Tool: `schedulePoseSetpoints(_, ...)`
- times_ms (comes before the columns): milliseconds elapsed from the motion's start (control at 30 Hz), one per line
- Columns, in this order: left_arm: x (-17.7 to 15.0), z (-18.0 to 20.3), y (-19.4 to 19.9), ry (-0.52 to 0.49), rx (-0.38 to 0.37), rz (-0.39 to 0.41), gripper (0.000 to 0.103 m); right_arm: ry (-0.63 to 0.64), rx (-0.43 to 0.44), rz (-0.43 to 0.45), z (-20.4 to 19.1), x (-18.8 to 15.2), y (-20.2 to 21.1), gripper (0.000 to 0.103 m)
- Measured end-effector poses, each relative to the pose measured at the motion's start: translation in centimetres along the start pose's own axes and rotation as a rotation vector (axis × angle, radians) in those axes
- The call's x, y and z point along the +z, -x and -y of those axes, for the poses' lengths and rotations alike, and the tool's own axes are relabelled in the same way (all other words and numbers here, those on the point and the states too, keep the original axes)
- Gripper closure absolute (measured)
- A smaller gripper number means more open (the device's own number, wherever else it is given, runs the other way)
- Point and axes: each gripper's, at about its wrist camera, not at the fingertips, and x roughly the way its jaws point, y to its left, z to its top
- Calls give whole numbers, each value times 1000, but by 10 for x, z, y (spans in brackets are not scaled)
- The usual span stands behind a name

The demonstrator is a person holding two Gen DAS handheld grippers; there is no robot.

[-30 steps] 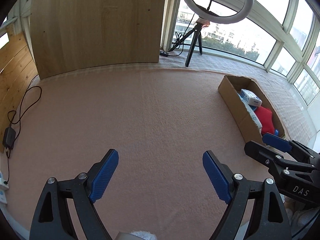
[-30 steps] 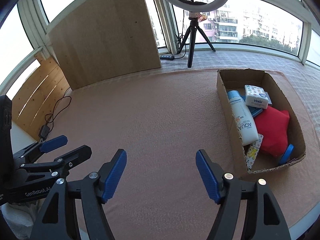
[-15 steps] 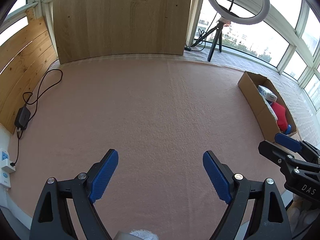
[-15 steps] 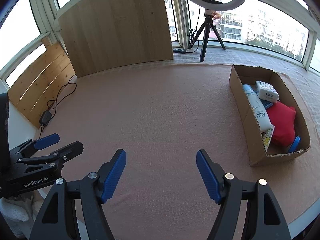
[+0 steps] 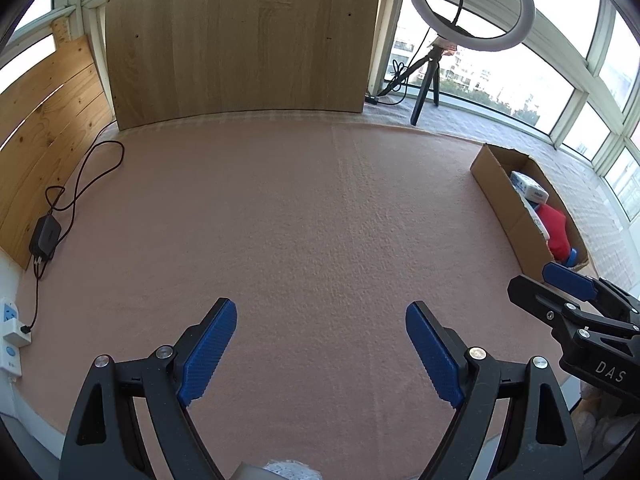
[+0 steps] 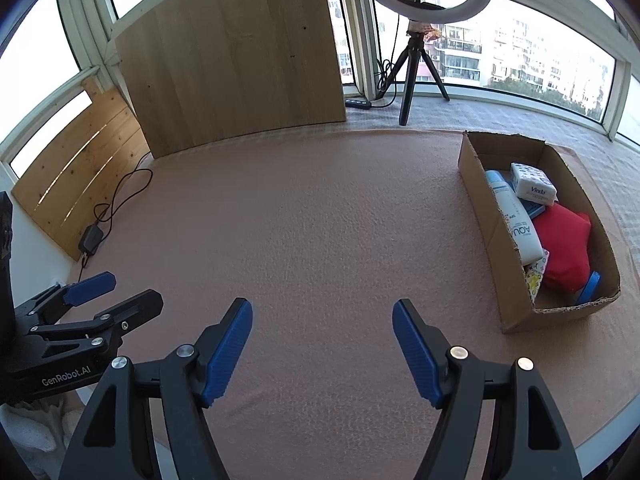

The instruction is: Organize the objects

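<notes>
the cardboard box (image 6: 516,312) sits on the right side of the pink-covered bench (image 6: 320,220), its long axis running from near to far. packed inside it are a white aqua bottle (image 6: 516,222) lying along the left wall, a vinda tissue pack (image 6: 534,184) at the far end, a red star-shaped cushion (image 6: 564,244) in the middle, a yellow-patterned packet (image 6: 536,280) and a blue round item (image 6: 590,286) at the near end. nothing loose shows on the open cover, so the sorting looks close to finished, as far as these views reach.

the box lies ahead and to the right of the right hand-held gripper (image 6: 322,346), which is released, its blue pads spread wide with nothing between them. the left hand-held gripper (image 5: 322,354) is likewise released and empty, and from its view the box (image 5: 516,216) sits far off to the right, beyond the right tool. so the right hand is clearly the nearer one for any further reach into the box, and it would come in along the box's near short wall.

a ring light on a tripod (image 6: 420,36) stands at the far edge, a wooden board (image 6: 232,52) leans far left, and a power adapter with its cable (image 6: 90,238) lies at the left.
</notes>
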Motion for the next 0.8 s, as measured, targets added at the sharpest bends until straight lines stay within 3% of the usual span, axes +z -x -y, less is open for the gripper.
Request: schedulePoseSetpoints(800, 3, 7, -3, -6, -2, -5, 14, -20, -1, -9, 7, -2, 0, 34)
